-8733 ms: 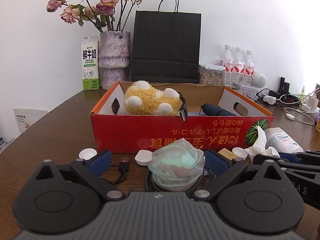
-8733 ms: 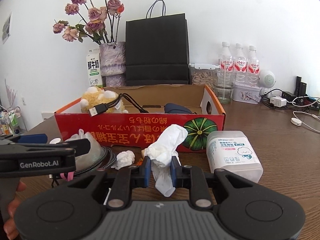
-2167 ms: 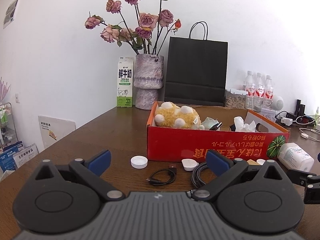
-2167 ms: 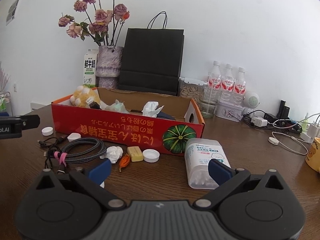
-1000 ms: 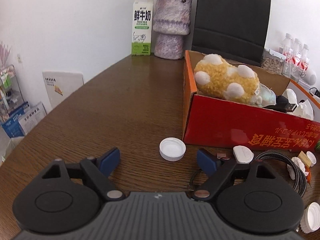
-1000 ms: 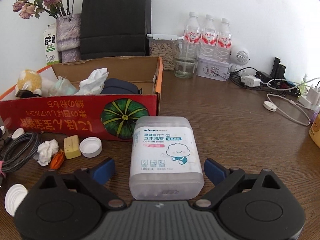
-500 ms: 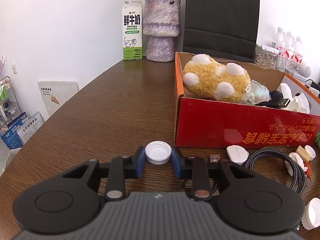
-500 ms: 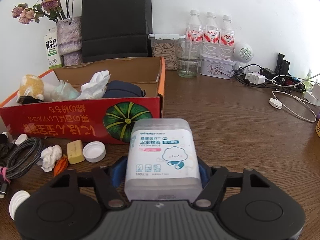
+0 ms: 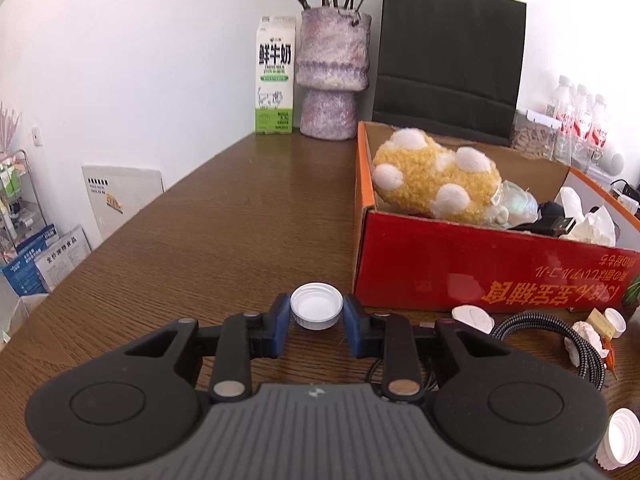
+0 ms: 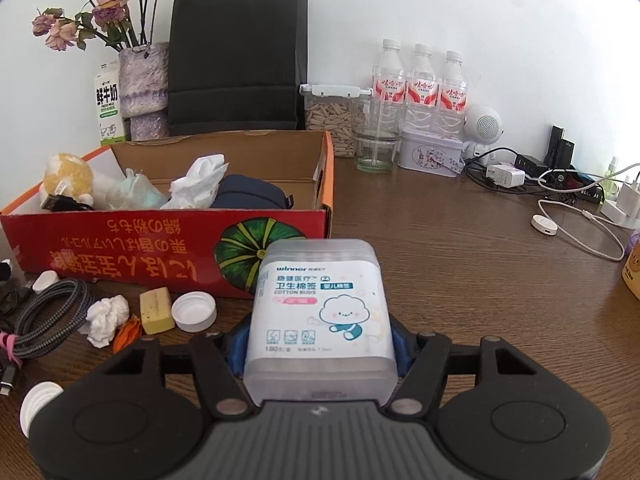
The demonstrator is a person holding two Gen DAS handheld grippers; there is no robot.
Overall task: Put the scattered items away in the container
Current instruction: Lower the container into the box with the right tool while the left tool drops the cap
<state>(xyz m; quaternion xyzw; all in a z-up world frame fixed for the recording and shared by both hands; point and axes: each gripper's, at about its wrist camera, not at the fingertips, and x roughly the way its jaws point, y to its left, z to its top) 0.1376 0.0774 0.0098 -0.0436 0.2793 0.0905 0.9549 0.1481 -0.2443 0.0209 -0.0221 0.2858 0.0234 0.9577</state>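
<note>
The left gripper has its blue-padded jaws clamped on a small white plastic bottle cap, held open side up, just off the near left corner of the red cardboard box on the dark brown wooden desk. The right gripper has its jaws pressed against both sides of a translucent plastic cotton-bud box with a white cloud label, in front of the red box's green pumpkin print. Inside the red box lie a yellow plush toy with white spots, crumpled white tissue and a dark blue pouch. On the desk in front of the box sit a coiled braided grey cable, a small white tissue wad, a yellow block and another white cap.
</note>
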